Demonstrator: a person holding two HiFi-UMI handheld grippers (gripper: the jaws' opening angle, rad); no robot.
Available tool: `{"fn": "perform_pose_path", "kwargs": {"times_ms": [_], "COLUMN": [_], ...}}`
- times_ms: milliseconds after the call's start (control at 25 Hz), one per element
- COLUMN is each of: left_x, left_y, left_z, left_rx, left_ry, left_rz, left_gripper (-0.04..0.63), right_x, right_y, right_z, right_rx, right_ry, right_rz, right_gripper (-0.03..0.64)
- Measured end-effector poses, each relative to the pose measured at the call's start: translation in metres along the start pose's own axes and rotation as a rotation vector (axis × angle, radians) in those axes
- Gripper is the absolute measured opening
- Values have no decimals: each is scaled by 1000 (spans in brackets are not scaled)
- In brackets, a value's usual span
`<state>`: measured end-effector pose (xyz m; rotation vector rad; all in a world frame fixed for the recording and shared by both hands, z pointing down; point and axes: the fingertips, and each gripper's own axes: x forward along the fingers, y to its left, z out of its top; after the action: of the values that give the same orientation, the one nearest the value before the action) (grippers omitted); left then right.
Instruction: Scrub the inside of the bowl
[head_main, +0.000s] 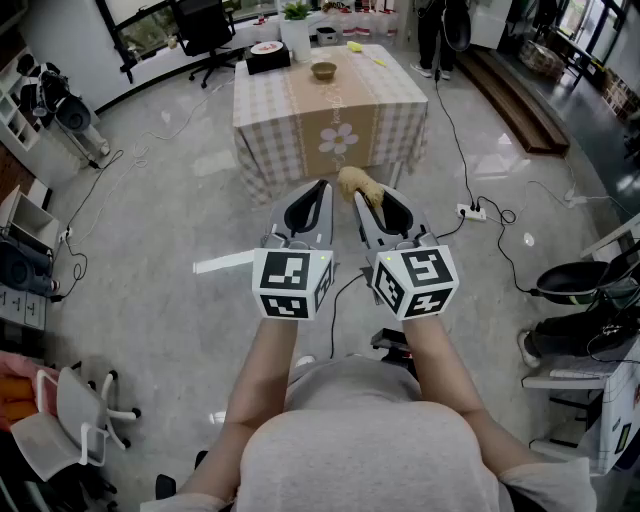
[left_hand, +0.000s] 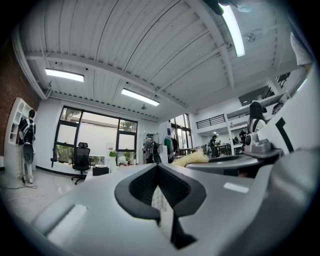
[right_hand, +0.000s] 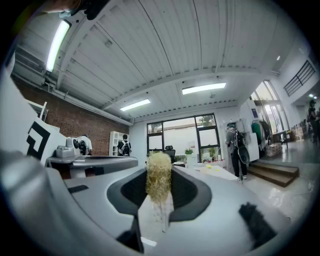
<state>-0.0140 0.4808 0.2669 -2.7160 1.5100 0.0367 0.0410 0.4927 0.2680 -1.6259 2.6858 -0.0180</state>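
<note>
A small brown bowl (head_main: 323, 70) stands on the checked tablecloth of a table (head_main: 290, 110) far ahead across the floor. I hold both grippers side by side at chest height, well short of the table. My right gripper (head_main: 364, 197) is shut on a tan fibrous scrubber (head_main: 357, 184), which sticks up past the jaw tips (right_hand: 159, 177). My left gripper (head_main: 318, 190) is shut with nothing between its jaws (left_hand: 157, 170). The left gripper view catches the scrubber (left_hand: 192, 159) just to its right.
The table also carries a black box with a plate (head_main: 268, 55), a white pot with a plant (head_main: 296, 30) and small yellow items. A black office chair (head_main: 205, 30) stands behind it. Cables and a power strip (head_main: 470, 211) lie on the floor; racks (head_main: 590, 300) stand at the right.
</note>
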Motion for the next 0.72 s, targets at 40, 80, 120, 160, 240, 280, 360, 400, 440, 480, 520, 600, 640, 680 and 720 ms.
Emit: {"fn": "perform_pose_path", "kwargs": {"times_ms": [40, 80, 120, 160, 240, 280, 360, 400, 440, 480, 520, 600, 640, 680, 720], "left_x": [4, 7, 10, 12, 14, 15, 13, 13, 13, 13, 15, 18, 19, 20, 22], "left_y": [-2, -5, -8, -11, -17, -19, -22, -24, -26, -27, -28, -28, -27, -26, -25], "left_z": [1, 1, 1, 2, 2, 2, 0, -2, -3, -4, -5, -6, -6, -5, -5], "left_rx": [0, -1, -1, -2, 0, 0, -10, -17, -21, -22, -20, -20, -22, -22, -20], "left_ry": [-3, -6, -9, -12, -19, -22, -26, -26, -25, -24, -22, -23, -25, -27, -28], "left_rz": [6, 12, 17, 20, 26, 32, 50, 59, 65, 69, 72, 78, 80, 81, 81], "left_gripper": [-2, -2, -2, -2, -2, -3, -2, -2, -2, -2, -2, -2, -2, -2, -2], "right_x": [-1, -2, -3, -5, -9, -11, -14, -17, -18, -19, -19, -17, -15, -13, -11], "right_y": [-3, -6, -9, -11, -15, -15, -15, -15, -16, -17, -19, -20, -21, -21, -22], "right_z": [1, 2, 3, 4, 5, 5, 3, 1, -1, -3, -5, -8, -9, -9, -8], "right_rx": [-7, -12, -15, -15, -15, -18, -29, -34, -36, -37, -38, -45, -49, -51, -49], "right_ry": [-1, -2, -5, -8, -15, -15, -10, -7, -5, -1, 6, 19, 21, 20, 16], "right_rz": [6, 12, 15, 18, 24, 29, 45, 54, 61, 66, 72, 80, 80, 79, 78], "right_gripper": [103, 103, 103, 103, 103, 103, 103, 103, 103, 103, 103, 103, 103, 103, 103]}}
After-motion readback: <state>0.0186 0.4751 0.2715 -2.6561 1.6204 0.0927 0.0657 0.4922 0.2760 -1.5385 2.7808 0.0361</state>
